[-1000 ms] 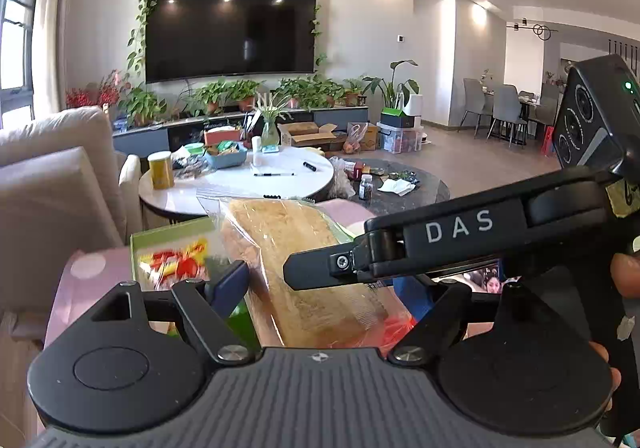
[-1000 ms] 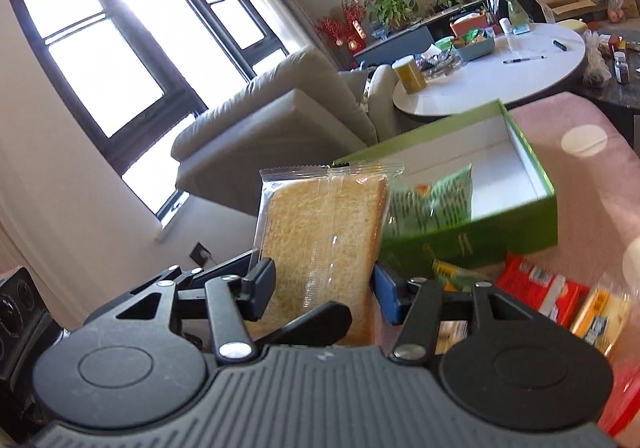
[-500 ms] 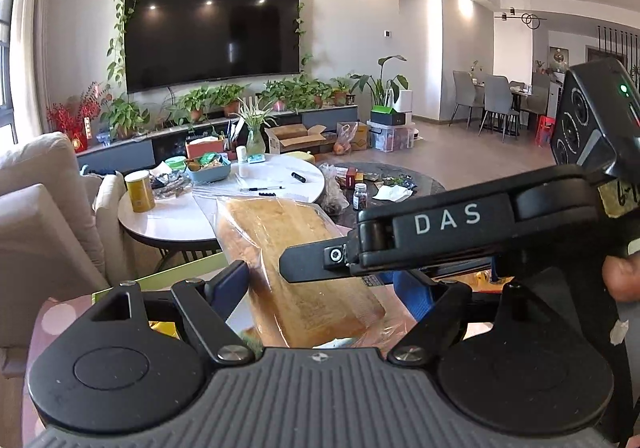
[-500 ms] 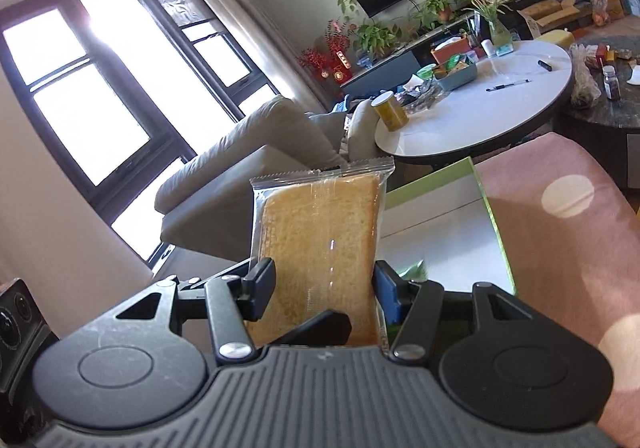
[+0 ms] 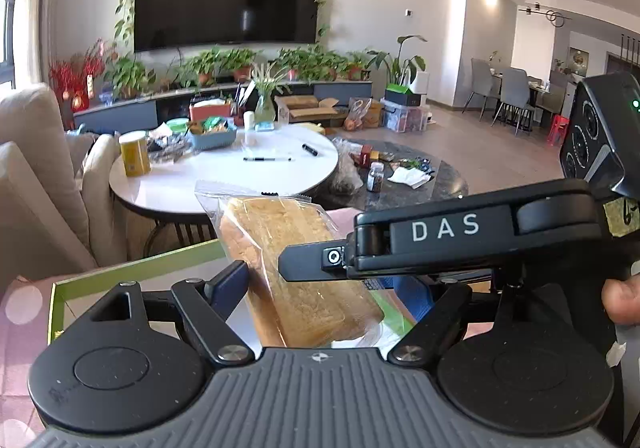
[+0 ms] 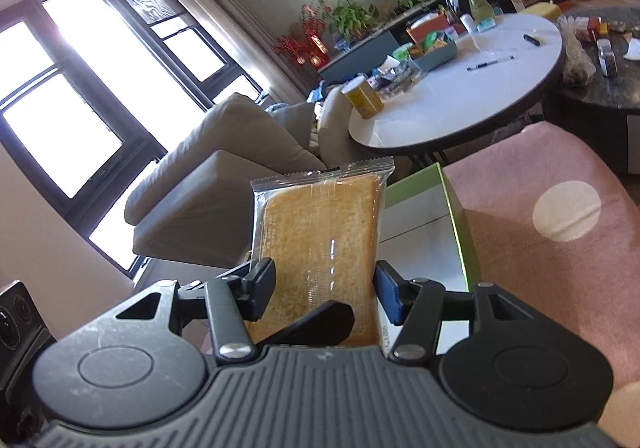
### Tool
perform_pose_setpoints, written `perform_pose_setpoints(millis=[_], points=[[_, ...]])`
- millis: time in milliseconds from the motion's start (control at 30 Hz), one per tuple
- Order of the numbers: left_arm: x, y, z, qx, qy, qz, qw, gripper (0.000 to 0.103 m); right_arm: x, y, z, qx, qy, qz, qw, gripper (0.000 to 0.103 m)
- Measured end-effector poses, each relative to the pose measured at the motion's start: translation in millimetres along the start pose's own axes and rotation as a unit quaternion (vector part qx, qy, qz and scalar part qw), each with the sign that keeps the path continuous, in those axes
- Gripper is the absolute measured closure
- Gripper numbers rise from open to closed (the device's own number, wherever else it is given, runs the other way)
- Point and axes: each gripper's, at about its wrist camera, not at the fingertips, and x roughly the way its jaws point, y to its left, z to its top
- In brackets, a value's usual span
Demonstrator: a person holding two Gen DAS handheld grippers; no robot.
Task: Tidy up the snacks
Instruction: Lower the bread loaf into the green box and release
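Observation:
A clear-wrapped packet of sliced bread is held up in the air by both grippers. My left gripper is shut on its sides. The right gripper's finger reaches in from the right and crosses over the packet. In the right wrist view the bread packet stands upright, with my right gripper shut on its two edges. A black finger of the left gripper lies across its lower face. Under the packet is an open green box with a white inside, whose rim also shows in the left wrist view.
The box rests on a pink cloth with white dots. Beyond it stand a beige sofa, a white round table with a yellow can and pens, and a dark round table with jars. A thumb shows at the right edge.
Both grippers carried the bread packet sideways together, towards the sofa end of the box. The loose snack packets beside the box have slid out of both views. Neither grip has changed.

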Motion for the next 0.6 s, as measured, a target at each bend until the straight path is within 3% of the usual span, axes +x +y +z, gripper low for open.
perform_pose_setpoints(millis=[400, 600], points=[[29.5, 14.1, -11.7, -0.024, 0.031, -0.01, 0.9992, 0.026, 22.8, -7.3, -0.6, -0.015, 0.015, -0.041, 0.999, 0.029], [26.4, 18.1, -10.6, -0.018, 0.02, -0.007, 0.9996, 0.026, 20.7, -7.5, -1.5, -0.02, 0.01, -0.056, 0.998, 0.029]])
